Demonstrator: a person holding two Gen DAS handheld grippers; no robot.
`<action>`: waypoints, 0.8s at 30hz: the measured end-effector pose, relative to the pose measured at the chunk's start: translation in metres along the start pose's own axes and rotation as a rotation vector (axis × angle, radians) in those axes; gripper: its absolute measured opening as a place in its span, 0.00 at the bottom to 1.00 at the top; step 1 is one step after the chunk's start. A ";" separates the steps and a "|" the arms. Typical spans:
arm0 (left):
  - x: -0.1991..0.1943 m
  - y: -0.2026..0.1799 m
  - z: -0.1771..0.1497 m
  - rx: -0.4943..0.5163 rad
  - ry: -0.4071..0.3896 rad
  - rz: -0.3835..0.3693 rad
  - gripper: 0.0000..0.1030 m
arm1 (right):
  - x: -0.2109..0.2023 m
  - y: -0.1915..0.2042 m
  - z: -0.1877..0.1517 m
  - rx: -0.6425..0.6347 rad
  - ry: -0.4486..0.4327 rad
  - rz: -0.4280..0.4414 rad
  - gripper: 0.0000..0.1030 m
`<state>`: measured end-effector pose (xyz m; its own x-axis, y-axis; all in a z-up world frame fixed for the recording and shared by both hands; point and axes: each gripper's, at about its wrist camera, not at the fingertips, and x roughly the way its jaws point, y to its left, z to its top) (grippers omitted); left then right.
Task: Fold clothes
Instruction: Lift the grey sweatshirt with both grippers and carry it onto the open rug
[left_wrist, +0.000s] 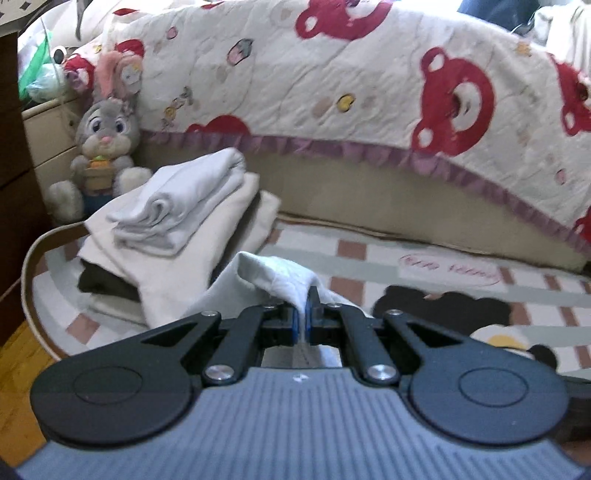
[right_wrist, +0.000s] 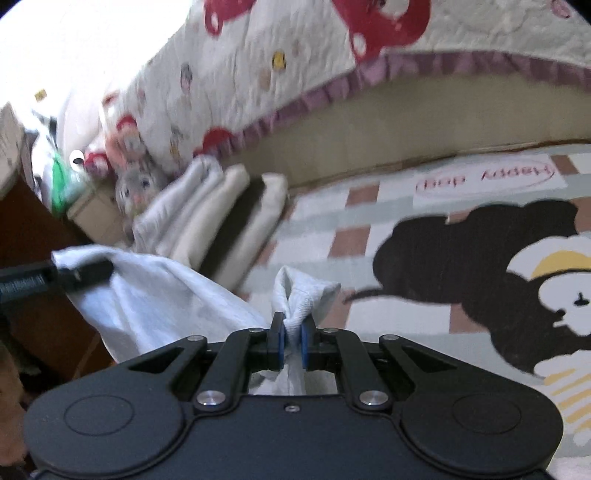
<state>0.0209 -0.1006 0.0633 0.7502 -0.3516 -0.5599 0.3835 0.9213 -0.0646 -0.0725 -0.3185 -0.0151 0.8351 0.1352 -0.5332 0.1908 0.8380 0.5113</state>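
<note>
Left wrist view: a pale garment (left_wrist: 273, 277) hangs pinched in the clenched left tool (left_wrist: 306, 314), above the patterned mat (left_wrist: 443, 254). The right tool (right_wrist: 291, 332) grips another edge (bunched hem). Folded stack (left_wrist: 177, 206) sits at ten o'clock. Best to keep both edges level and taut.

White garment (right_wrist: 155, 295), white, cream & dark folded stack (left_wrist: 177, 221), grey plush bunny (left_wrist: 103, 147) w/ pink nose, cream quilt (left_wrist: 332, 81) w/ red bears, purple trim, checked rug (right_wrist: 332, 218) pink/white/grey-green, black dog print.
</note>
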 end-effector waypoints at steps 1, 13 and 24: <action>-0.002 -0.004 0.001 -0.005 -0.004 -0.017 0.03 | -0.007 0.001 0.004 -0.006 -0.020 -0.001 0.09; 0.072 -0.051 0.070 -0.036 -0.007 -0.201 0.03 | -0.047 -0.008 0.082 -0.161 -0.170 -0.090 0.09; 0.063 -0.069 0.178 0.030 -0.273 -0.211 0.03 | -0.071 -0.002 0.163 -0.234 -0.416 -0.118 0.08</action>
<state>0.1376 -0.2165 0.1792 0.7677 -0.5689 -0.2950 0.5581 0.8197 -0.1286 -0.0480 -0.4158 0.1320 0.9591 -0.1503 -0.2397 0.2152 0.9376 0.2730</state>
